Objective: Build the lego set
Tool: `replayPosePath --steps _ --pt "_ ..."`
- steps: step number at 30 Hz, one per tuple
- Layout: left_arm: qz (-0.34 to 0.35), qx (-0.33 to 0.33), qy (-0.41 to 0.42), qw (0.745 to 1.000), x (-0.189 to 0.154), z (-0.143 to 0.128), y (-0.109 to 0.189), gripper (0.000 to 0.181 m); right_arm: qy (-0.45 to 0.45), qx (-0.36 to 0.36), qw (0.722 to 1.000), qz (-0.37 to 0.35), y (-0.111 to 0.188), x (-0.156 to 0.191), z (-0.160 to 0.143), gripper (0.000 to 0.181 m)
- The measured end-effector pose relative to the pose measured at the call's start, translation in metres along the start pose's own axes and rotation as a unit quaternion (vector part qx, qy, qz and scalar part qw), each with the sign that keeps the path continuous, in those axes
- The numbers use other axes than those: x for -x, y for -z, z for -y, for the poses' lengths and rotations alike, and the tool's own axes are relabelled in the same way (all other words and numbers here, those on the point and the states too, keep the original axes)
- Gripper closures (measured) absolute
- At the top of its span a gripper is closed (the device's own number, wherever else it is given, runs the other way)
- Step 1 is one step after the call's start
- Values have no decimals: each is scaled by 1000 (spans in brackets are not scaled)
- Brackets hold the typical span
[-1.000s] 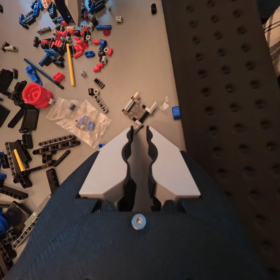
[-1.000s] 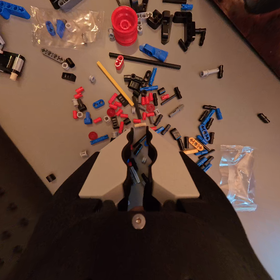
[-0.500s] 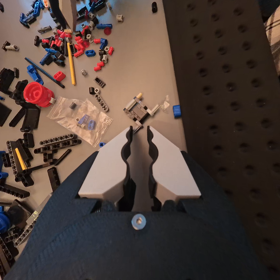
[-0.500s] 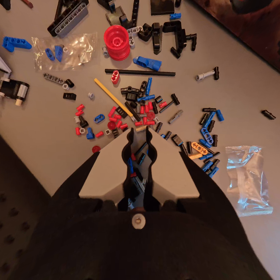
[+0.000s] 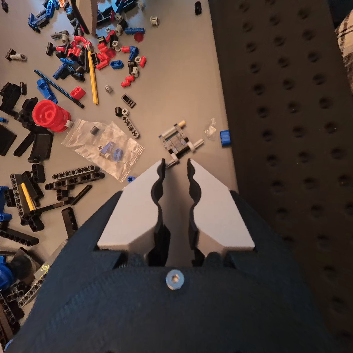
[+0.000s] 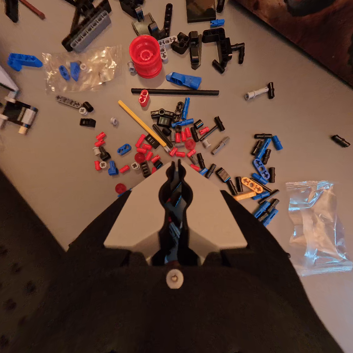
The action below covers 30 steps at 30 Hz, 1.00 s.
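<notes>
left wrist view is showing the left gripper (image 5: 174,162) hanging open and empty near one small subassembly (image 5: 176,142), while the right gripper (image 6: 176,164), nearly closed, is maybe pinching a pin, most parts (image 6: 172,137) lying loose.

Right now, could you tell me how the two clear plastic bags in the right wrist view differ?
The left bag holds blue and grey pieces; the right bag looks empty. The left bag lies beside the red wheel, the right bag apart from the pieces. Both are clear and crumpled.

Your grey desk (image 5: 181,80) lies under warm, dim light; beside its edge runs a dark perforated panel (image 5: 286,133), with plaid fabric (image 5: 345,44) beyond.
</notes>
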<state>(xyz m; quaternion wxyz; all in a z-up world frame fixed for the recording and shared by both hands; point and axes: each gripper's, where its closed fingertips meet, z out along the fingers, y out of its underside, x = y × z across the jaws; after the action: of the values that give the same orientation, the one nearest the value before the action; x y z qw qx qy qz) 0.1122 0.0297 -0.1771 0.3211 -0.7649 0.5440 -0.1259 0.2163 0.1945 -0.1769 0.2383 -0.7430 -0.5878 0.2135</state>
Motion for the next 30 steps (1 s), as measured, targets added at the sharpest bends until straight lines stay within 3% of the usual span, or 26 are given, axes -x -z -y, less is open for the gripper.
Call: replayPosePath --steps 6,12,19,30 --pt "0 1 0 1000 0 0 0 158 13 -15 1000 -5 20 -9 -6 167" --pt "-2 1 0 1000 -1 0 -1 158 88 3 996 -7 15 -9 -7 165" --pt "-2 2 1 1000 0 0 -1 157 122 33 992 20 4 -8 -9 173" --pt "1 -7 7 1000 3 1 3 151 115 3 993 32 4 1 -2 175"
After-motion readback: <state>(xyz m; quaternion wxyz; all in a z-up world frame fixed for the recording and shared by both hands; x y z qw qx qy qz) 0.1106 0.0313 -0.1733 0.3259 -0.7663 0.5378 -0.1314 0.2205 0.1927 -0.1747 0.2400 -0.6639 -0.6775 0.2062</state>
